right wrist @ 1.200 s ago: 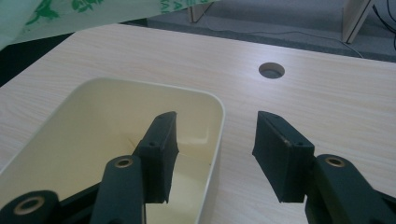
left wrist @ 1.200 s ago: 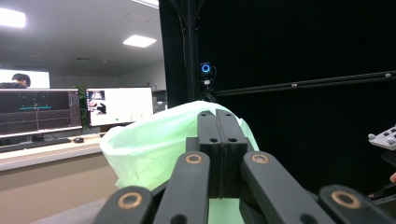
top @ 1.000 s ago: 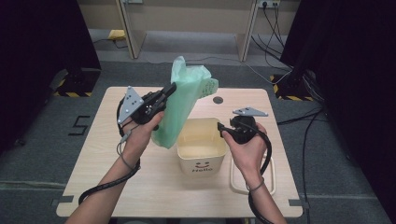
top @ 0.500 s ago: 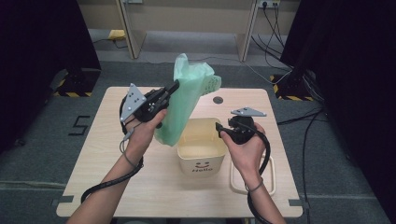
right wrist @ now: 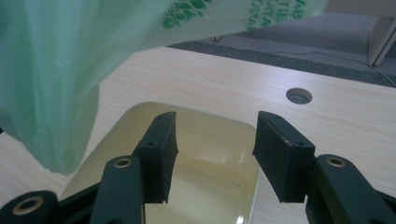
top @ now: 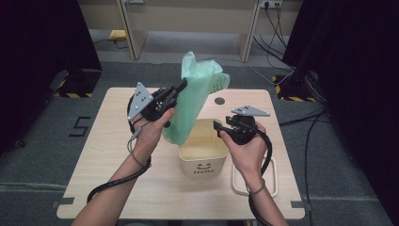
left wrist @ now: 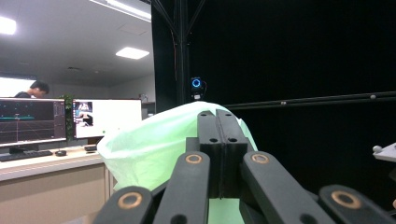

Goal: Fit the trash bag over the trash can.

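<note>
1. Grey carpet and black curtains ring a pale wooden table (top: 94,179), where a cream bin (top: 203,150) marked "Hello" stands near the middle.
2. Left gripper (top: 181,86) has its jaws pressed flat together on a fold of a green plastic bag (top: 193,103), as the left gripper view shows plainly (left wrist: 217,140).
3. From that grip the bag hangs down and back toward the person, its long axis nearly upright and leaning a little. Its lower end sits just beside the bin's left rim, apparently not yet inside, though the overhead angle makes that hard to settle.
4. Right gripper (top: 217,126) hovers over the bin's right side with its jaws standing wide and nothing between them (right wrist: 215,154).
5. Seen along the right gripper, the bag (right wrist: 56,70) lies up and to the left, and the bin's open mouth (right wrist: 205,140) lies straight below.
6. My reading: the work is lining the bin. The right gripper is nearer the free lower end, so it would reach left across the mouth to catch it.
</note>
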